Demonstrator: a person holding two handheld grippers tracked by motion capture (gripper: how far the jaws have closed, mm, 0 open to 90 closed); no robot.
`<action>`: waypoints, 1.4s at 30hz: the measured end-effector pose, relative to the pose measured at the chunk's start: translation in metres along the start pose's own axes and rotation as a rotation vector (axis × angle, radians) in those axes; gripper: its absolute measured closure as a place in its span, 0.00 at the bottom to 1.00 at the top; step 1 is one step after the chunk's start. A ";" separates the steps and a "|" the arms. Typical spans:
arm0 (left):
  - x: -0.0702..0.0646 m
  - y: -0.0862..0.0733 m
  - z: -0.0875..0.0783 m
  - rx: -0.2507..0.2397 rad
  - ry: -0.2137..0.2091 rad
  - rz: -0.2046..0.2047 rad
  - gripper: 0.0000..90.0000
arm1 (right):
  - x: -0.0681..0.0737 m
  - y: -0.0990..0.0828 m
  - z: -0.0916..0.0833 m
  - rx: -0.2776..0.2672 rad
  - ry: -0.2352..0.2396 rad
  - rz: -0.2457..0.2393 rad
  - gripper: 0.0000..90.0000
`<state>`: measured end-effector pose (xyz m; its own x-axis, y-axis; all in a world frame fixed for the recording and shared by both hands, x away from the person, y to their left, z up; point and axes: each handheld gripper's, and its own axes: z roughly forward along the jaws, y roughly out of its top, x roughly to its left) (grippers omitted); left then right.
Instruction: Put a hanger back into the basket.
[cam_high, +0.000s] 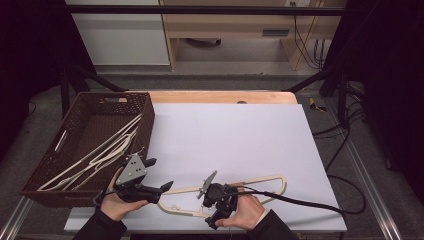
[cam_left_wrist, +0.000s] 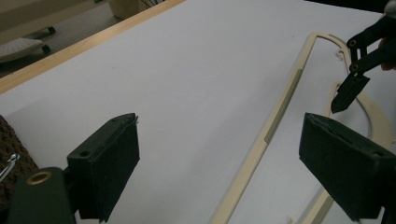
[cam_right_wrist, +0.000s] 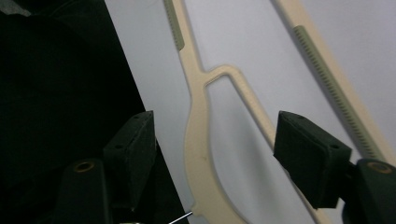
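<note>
- While the cream hanger (cam_high: 235, 192) is lying flat on the white sheet (cam_high: 240, 135), near the sheet's front edge, both hands are working just beside it.
- The right gripper (cam_high: 216, 212) is pointing down over the hanger's middle, close to the sheet's front edge, with the person's right hand (cam_high: 247, 212) wrapped around it.
- Seen in the right gripper view, its jaws are standing apart on either side of the hanger's neck (cam_right_wrist: 198, 135), where the two arms branch off; the pads are not pressing on the plastic.
- The left gripper (cam_high: 159, 175) is hovering beside the hanger's left end, held by the left hand (cam_high: 117, 202), just right of the basket.
- Its jaws are standing wide apart with bare sheet and one hanger arm (cam_left_wrist: 275, 121) lying beyond them; nothing is gripped.
- In the left gripper view the other gripper's black fingertip (cam_left_wrist: 348, 91) is pointing down at the hanger's curved part.
- The brown woven basket (cam_high: 45, 165) is sitting at the sheet's left edge, holding more cream hangers (cam_high: 100, 152) lying slantwise inside it.
- A black cable (cam_high: 300, 202) is trailing from the right gripper across the sheet's front right corner.
</note>
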<state>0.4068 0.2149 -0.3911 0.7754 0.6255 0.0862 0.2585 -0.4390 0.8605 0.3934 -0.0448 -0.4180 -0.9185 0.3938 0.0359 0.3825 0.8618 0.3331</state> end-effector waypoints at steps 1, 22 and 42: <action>0.000 0.000 0.000 0.000 -0.001 0.000 0.13 | 0.001 0.000 0.002 0.015 0.000 -0.003 0.36; -0.002 -0.001 0.003 0.014 -0.002 0.010 0.13 | 0.008 -0.002 0.030 0.136 0.014 -0.026 0.62; -0.002 -0.001 0.003 0.018 -0.009 0.015 0.14 | 0.009 0.011 0.033 0.247 -0.009 0.006 0.83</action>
<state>0.4073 0.2122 -0.3935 0.7845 0.6129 0.0949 0.2570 -0.4605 0.8497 0.3923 -0.0216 -0.4449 -0.9158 0.4007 0.0279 0.4015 0.9112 0.0921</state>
